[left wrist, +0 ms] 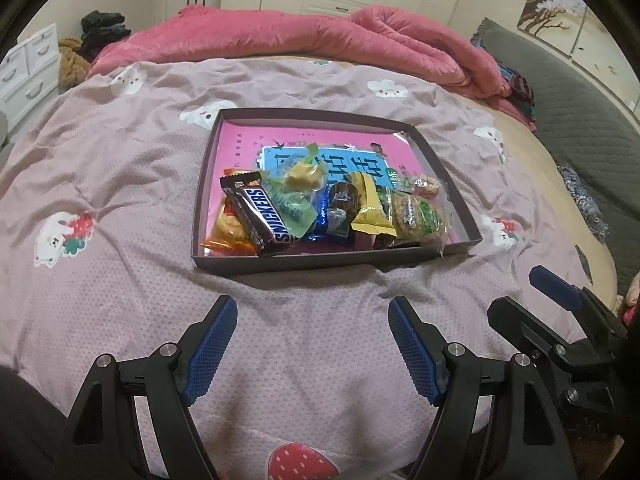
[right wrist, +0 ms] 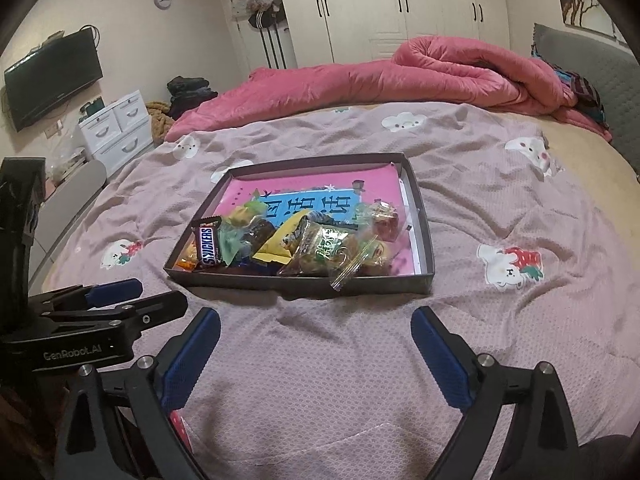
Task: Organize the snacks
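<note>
- My left gripper (left wrist: 310, 344) is spread wide with nothing between its blue pads, hovering over the mauve quilt (left wrist: 120, 184).
- My right gripper (right wrist: 316, 356) is also spread and empty, close beside it.
- The shallow dark box (left wrist: 224, 264) lies at twelve o'clock from both tools, well clear of the fingertips.
- The snacks are heaped along its near wall, atop a pink book (left wrist: 240, 136).
- The Snickers bar (left wrist: 260, 212) sits at the left gripper's eleven o'clock, long axis running roughly eleven to five; I judge that hand nearer it.
- The clear cracker bag (right wrist: 344, 252) overhangs the near wall on the right gripper's side.
</note>
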A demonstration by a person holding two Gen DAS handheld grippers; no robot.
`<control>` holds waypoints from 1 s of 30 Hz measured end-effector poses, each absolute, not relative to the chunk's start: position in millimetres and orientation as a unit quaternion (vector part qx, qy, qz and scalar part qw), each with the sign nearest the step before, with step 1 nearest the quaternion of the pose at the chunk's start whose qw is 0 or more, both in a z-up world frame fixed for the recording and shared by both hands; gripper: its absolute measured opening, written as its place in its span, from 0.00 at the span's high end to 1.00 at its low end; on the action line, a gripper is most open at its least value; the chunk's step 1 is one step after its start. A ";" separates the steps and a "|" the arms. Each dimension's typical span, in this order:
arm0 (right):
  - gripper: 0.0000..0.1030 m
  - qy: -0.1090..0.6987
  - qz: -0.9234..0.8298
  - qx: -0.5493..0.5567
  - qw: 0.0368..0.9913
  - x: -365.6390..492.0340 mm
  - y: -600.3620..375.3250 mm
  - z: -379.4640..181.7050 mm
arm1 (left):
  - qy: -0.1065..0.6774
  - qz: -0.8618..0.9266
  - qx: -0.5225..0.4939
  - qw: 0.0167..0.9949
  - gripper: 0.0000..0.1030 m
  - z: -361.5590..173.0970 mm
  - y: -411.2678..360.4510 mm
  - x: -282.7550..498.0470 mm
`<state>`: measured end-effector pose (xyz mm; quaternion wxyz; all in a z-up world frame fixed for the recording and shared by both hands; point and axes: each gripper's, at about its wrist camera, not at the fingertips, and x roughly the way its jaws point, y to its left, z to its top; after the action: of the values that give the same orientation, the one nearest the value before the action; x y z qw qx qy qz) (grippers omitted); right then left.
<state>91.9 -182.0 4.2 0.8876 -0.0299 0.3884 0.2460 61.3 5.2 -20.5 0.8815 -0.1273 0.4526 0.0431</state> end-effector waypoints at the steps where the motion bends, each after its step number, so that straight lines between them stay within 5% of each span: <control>1: 0.06 0.390 0.246 -0.029 0.887 92.3 -182.4 3.7 | 0.452 0.043 -0.128 0.882 0.23 -20.3 4.8 61.2; 30: 0.06 0.396 0.242 -0.022 0.886 94.5 -184.5 -0.8 | 0.449 0.050 -0.121 0.884 0.23 -16.5 4.1 58.3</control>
<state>94.5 -184.5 -0.8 0.8856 -0.0223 0.3960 0.2417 58.3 4.1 -16.5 0.8839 -0.1212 0.4490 0.0503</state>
